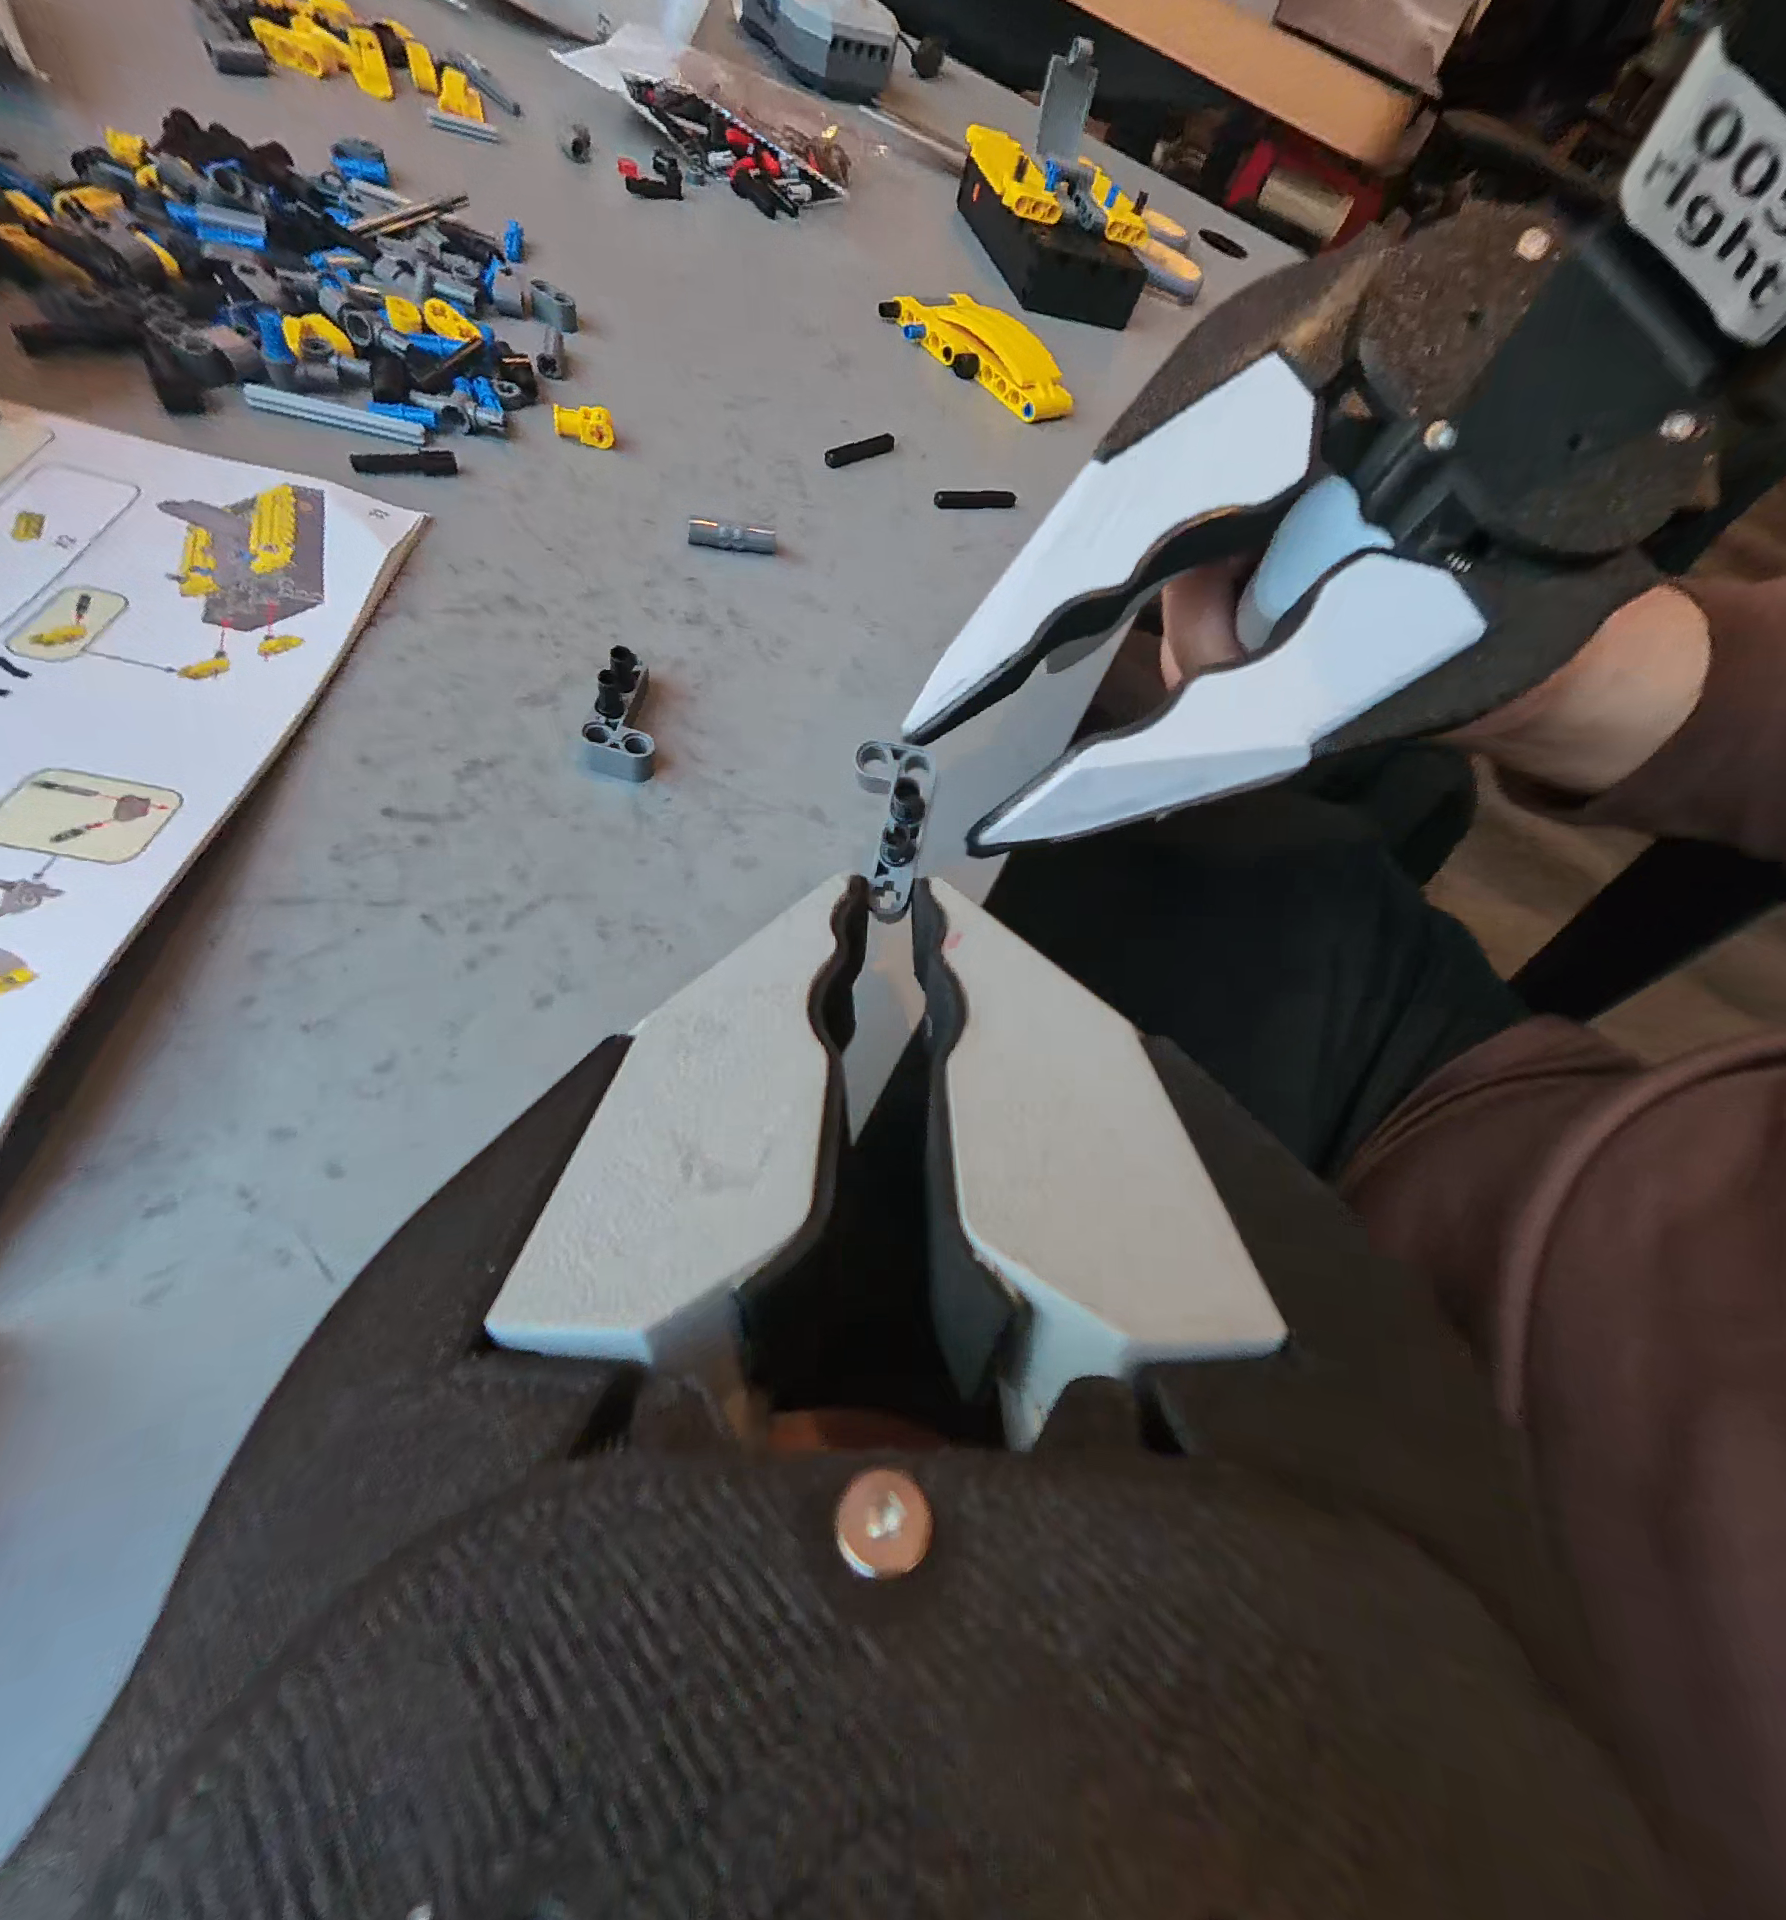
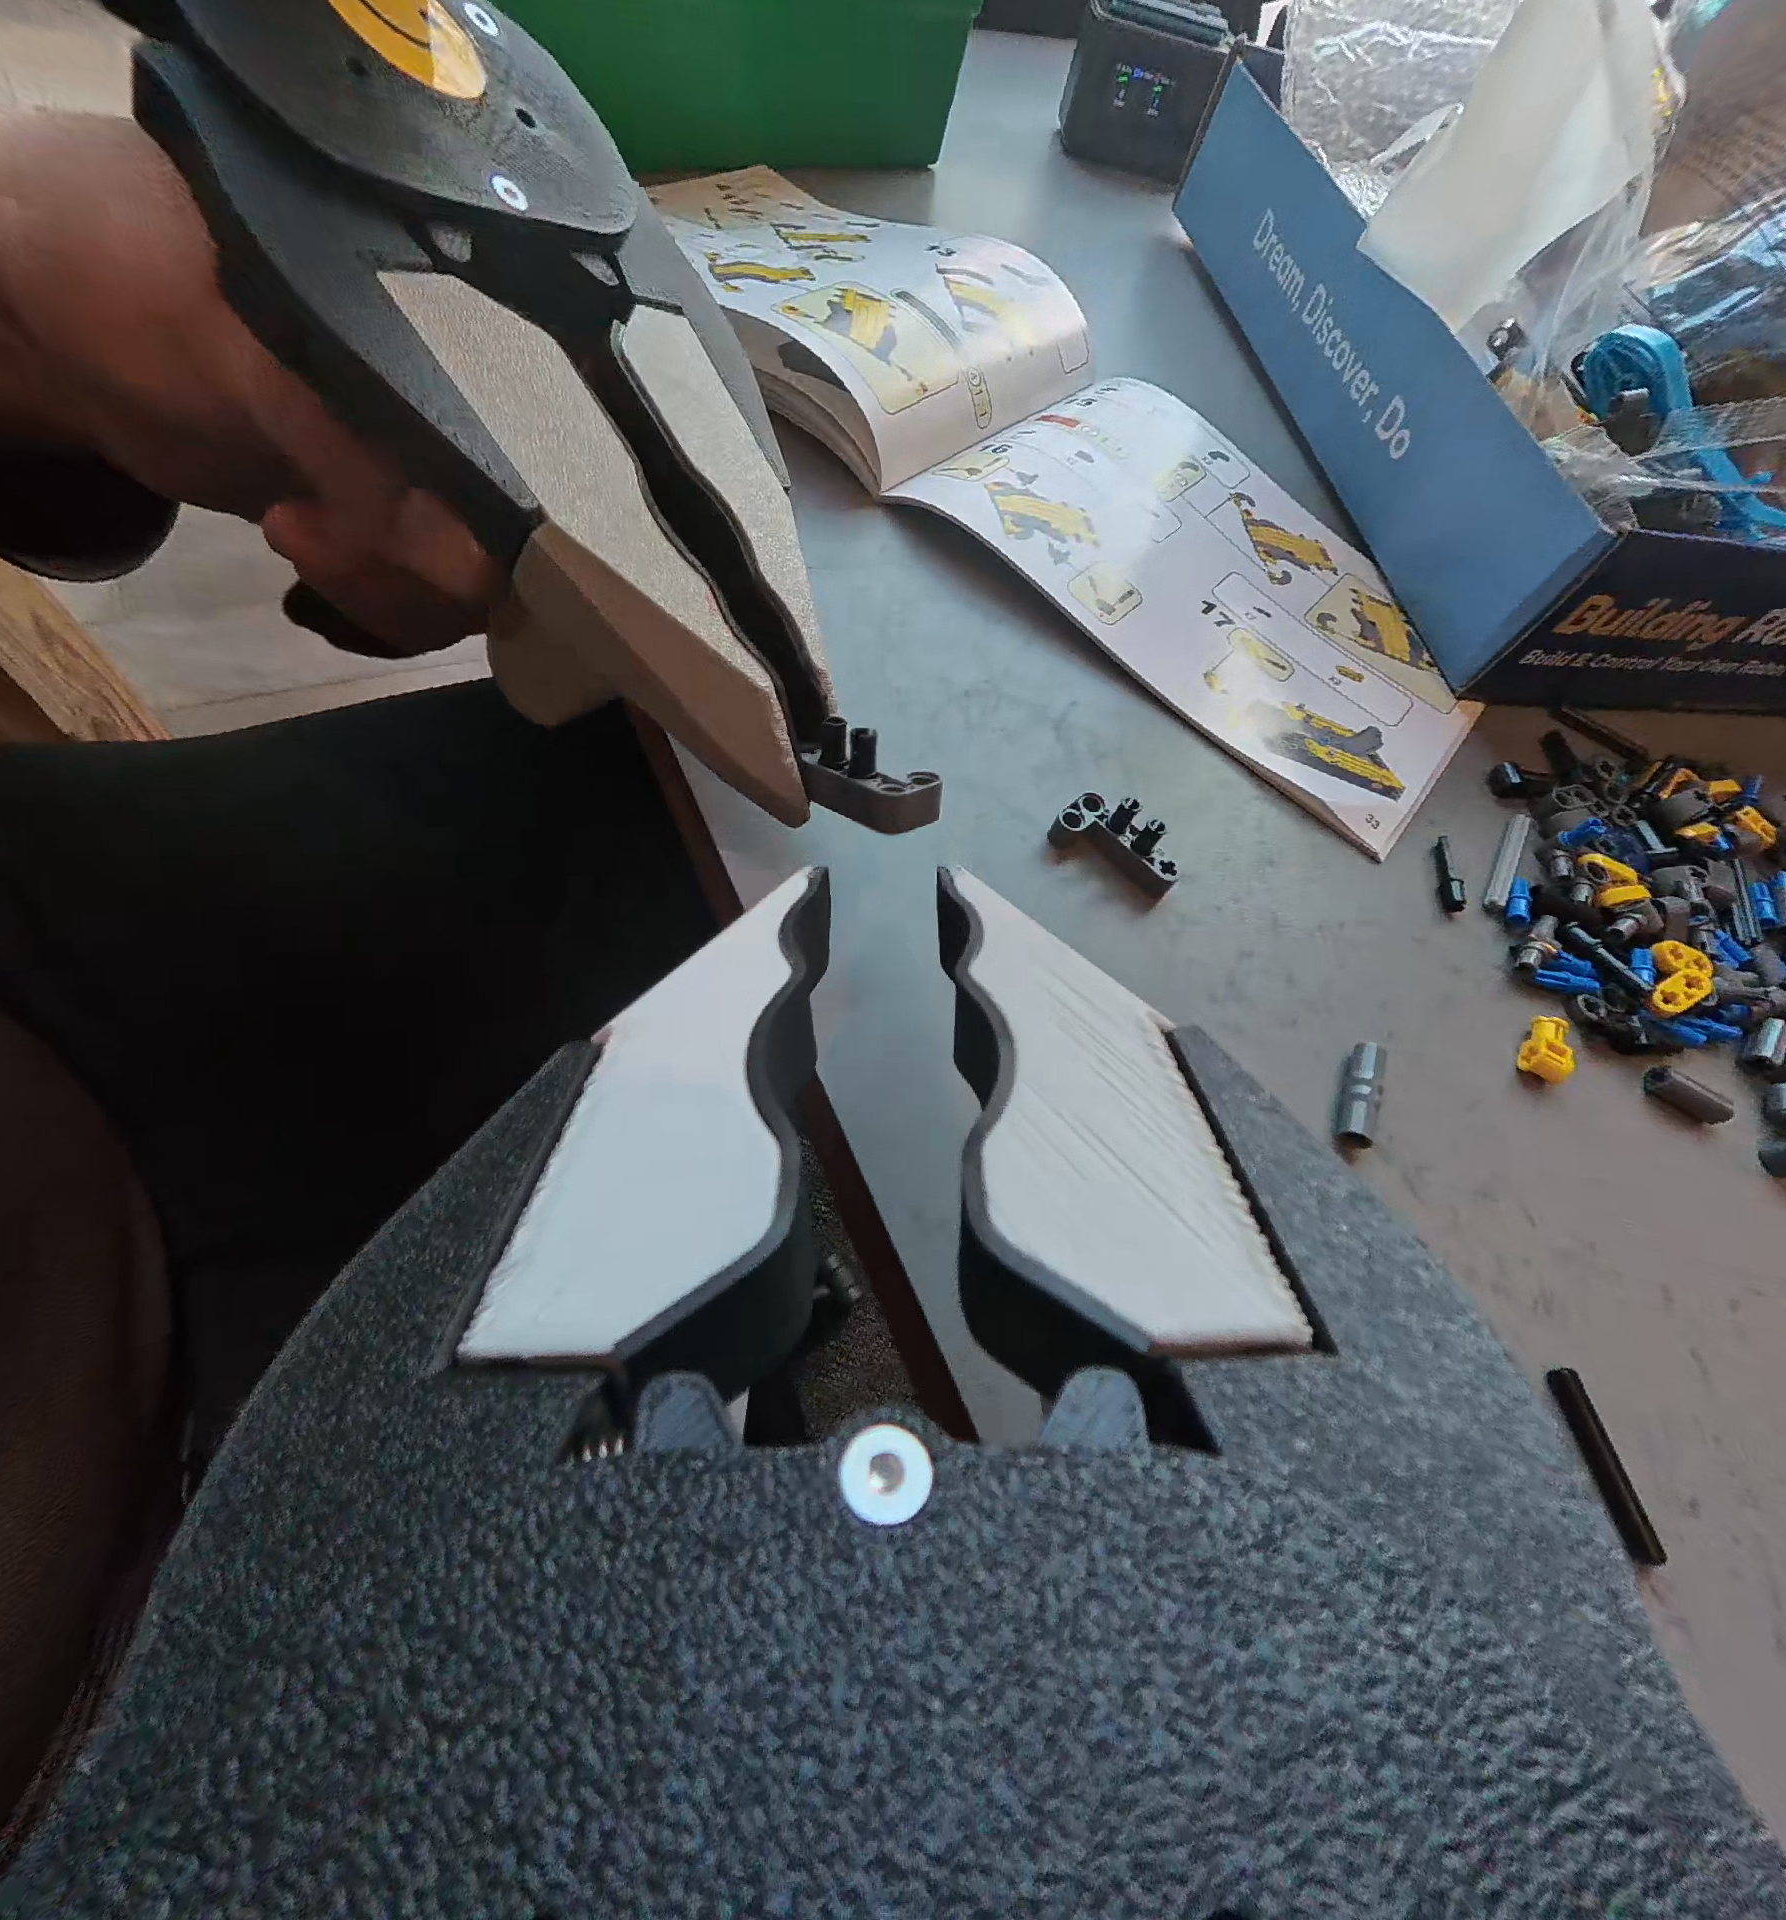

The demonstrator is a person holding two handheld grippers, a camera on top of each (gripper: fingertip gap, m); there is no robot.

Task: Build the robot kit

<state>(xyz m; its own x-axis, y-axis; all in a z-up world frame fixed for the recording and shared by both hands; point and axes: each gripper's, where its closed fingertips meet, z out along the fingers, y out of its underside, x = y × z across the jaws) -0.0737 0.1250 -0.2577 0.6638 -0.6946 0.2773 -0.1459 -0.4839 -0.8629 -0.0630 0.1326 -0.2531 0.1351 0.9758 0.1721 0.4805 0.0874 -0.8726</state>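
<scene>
My left gripper (image 1: 887, 889) is shut on one end of a grey L-shaped beam (image 1: 895, 800) with two black pins in it, held above the grey table's near edge. The same beam shows in the right wrist view (image 2: 873, 788), sticking out of the left gripper (image 2: 811, 774). My right gripper (image 2: 881, 881) is open and empty, just below and in front of the beam. In the left wrist view the right gripper (image 1: 946, 784) comes in from the upper right, its upper fingertip touching or nearly touching the beam's top end. A second grey L-beam with black pins (image 1: 619, 717) (image 2: 1117, 840) lies on the table.
An open instruction booklet (image 1: 89, 665) (image 2: 1128, 520) lies on the table. A pile of blue, yellow, black and grey parts (image 1: 245, 281) (image 2: 1678, 956) lies beyond it. A blue box with plastic bags (image 2: 1388, 416), loose black axles (image 1: 858, 450) (image 2: 1606, 1465), a grey connector (image 1: 731, 537) (image 2: 1360, 1091) and a black-and-yellow assembly (image 1: 1065, 234) lie around. The tips of both grippers are at nearly the same place. The grey connector (image 2: 1360, 1091) lies around 10 cm away from my right fingertips. Look for it in the left wrist view (image 1: 731, 535) too.
</scene>
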